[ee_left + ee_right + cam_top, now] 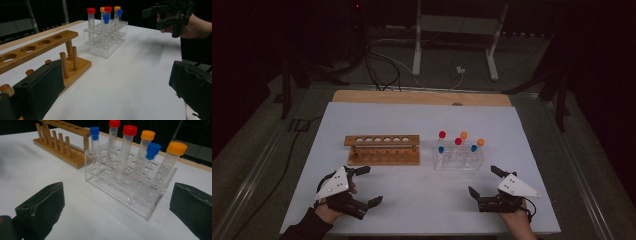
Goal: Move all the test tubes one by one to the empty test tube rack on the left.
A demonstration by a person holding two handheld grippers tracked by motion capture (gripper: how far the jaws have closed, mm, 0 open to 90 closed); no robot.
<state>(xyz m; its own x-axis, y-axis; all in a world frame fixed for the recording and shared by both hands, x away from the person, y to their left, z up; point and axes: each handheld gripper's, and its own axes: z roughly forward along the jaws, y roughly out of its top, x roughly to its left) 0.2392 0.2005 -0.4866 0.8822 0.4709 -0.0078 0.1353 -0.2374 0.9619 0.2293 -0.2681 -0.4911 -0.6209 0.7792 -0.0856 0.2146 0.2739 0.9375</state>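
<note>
While both hands rest low on the counter (412, 200), the left tool (364, 186) and right tool (482, 181) gape wide, holding nothing. Capped tubes sit in the clear rack (458, 159) just ahead of the right tool, wooden rack (383, 150) beside it.

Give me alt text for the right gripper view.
A clear plastic rack on a white table holds six capped tubes: two red, two blue, two orange. An empty wooden rack stands behind it, and the right hand-held gripper frames the view with open jaws.

A dim room with grey floor (257, 150), trailing cables (377, 65) and a white frame stand (457, 30).
</note>
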